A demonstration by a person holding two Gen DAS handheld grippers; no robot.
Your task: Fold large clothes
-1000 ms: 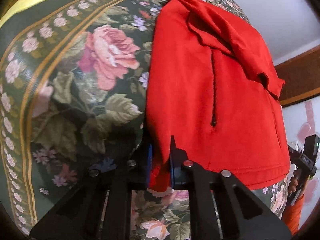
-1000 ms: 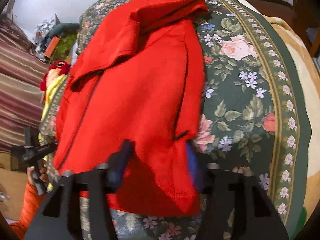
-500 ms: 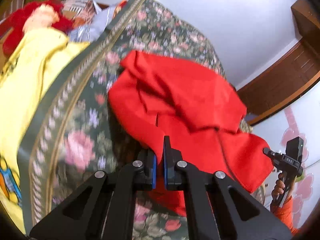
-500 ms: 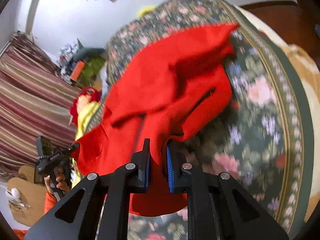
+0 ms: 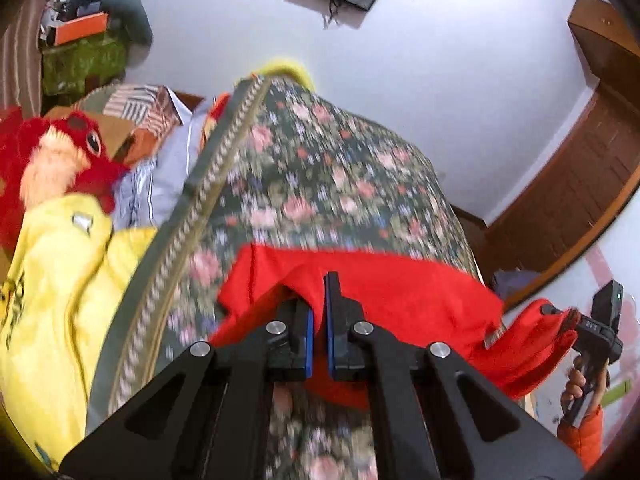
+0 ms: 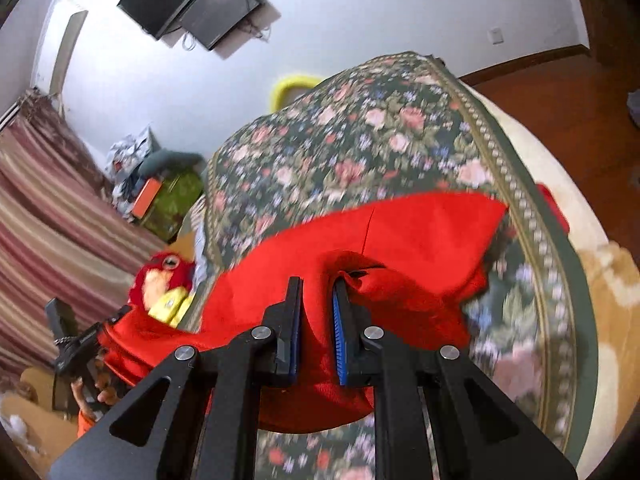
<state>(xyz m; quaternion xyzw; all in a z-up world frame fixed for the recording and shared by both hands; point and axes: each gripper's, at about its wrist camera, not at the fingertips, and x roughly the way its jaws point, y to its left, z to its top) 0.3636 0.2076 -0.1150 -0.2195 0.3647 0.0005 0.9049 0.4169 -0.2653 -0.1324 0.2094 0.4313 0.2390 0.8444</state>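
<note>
Overhead, a white-walled room frames the floral bedspread (image 6: 360,140), where each hand-held gripper — left hand-held gripper (image 5: 318,312), right hand-held gripper (image 6: 316,312) — pinches the red garment (image 6: 420,232).

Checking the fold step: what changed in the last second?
Both grippers, left and right, lifted the red garment's near hem off the floral blanket and carried it toward the far end, so it now bunches between them. The right jaws have just been closing on the cloth. Both grips hold; the blanket stays put.
</note>
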